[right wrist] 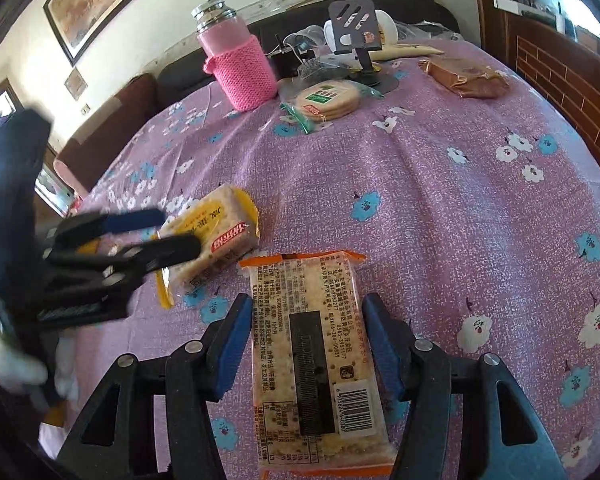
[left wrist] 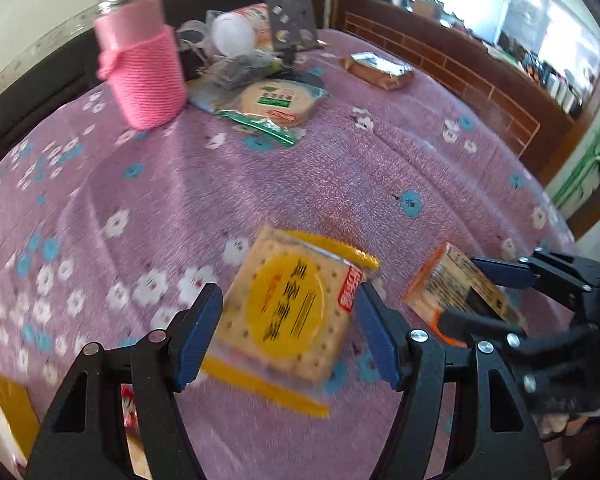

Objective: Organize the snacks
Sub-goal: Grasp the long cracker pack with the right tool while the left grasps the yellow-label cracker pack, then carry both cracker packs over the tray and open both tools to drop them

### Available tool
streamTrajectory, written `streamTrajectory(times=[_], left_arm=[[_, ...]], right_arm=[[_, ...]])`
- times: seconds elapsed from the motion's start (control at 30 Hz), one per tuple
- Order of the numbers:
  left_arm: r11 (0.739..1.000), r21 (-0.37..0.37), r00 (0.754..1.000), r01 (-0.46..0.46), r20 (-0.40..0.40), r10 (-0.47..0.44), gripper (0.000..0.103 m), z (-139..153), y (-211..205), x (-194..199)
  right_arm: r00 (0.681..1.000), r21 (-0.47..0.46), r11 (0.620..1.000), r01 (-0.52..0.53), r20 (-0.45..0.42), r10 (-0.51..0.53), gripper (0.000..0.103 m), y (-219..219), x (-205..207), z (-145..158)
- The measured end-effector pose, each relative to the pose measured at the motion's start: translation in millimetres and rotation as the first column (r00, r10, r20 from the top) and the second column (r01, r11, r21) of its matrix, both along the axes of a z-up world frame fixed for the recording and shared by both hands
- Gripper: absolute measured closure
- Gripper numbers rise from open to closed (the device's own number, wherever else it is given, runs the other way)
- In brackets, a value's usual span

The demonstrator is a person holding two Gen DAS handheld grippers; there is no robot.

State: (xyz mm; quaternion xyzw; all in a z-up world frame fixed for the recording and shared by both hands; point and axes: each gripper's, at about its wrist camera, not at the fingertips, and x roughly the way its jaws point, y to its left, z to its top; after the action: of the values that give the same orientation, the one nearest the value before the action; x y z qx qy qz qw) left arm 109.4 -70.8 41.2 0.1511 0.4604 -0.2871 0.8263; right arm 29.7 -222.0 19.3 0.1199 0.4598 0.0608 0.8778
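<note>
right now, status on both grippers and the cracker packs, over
Left gripper straddling yellow cracker pack; grip unclear. Right gripper straddling orange cracker pack, pads not visibly pressing. Both packs on the purple cloth. Nothing between them.

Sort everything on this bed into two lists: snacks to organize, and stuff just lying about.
Snacks to organize:
yellow cracker pack
orange cracker pack
round biscuit pack
brown foil packet

Lying about:
pink knit-sleeved bottle
phone stand
clear plastic clutter
</note>
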Motion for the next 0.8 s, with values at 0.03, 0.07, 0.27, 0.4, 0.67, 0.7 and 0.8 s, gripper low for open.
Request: streamTrajectory(times=[0.03,0.07,0.27,0.4,0.67,0.7,0.8], left_arm=[[1.000,0.003,1.000,0.013,0.002,-0.013,0.029,-2.9,-3.0,1.4],[1.000,-0.004,1.000,0.018,0.000,-0.018,0.027,-4.8,-3.2,2.2],[0.999,0.004,0.999,0.033,-0.001,-0.033,0.019,-21.6,-12.8,3.2],[1.000,0.008,0.999,0.021,0.028,-0.021,0.018,-24.2,-15.1,-0.3],[0.995,0.028,0.994,-0.100,0.053,0.099,0.029,-24.0,-8.9,-8.7],[0.995,0.035,0.994,-0.096,0.055,0.094,0.035,-22.6,-9.5,-12.2],[0.995,0.021,0.995,-0.094,0.030,0.093,0.035,-18.7,-6.6,-24.6]], right_arm=[[1.000,-0.008,1.000,-0.001,0.000,0.001,0.044,0.6,0.7,-0.4],[1.000,-0.011,1.000,-0.002,-0.002,0.002,0.044,1.5,1.7,-0.9],[1.000,-0.018,1.000,-0.002,-0.001,0.002,0.043,2.8,3.2,-2.2],[1.000,-0.025,1.000,0.000,0.001,0.000,0.042,4.0,2.4,-1.8],[1.000,-0.032,0.999,0.001,0.004,-0.001,0.044,5.0,0.9,-1.7],[1.000,-0.033,0.999,0.001,0.005,-0.001,0.044,5.2,1.0,-1.6],[1.000,-0.027,1.000,0.005,0.009,-0.005,0.044,5.0,0.1,-1.1]])
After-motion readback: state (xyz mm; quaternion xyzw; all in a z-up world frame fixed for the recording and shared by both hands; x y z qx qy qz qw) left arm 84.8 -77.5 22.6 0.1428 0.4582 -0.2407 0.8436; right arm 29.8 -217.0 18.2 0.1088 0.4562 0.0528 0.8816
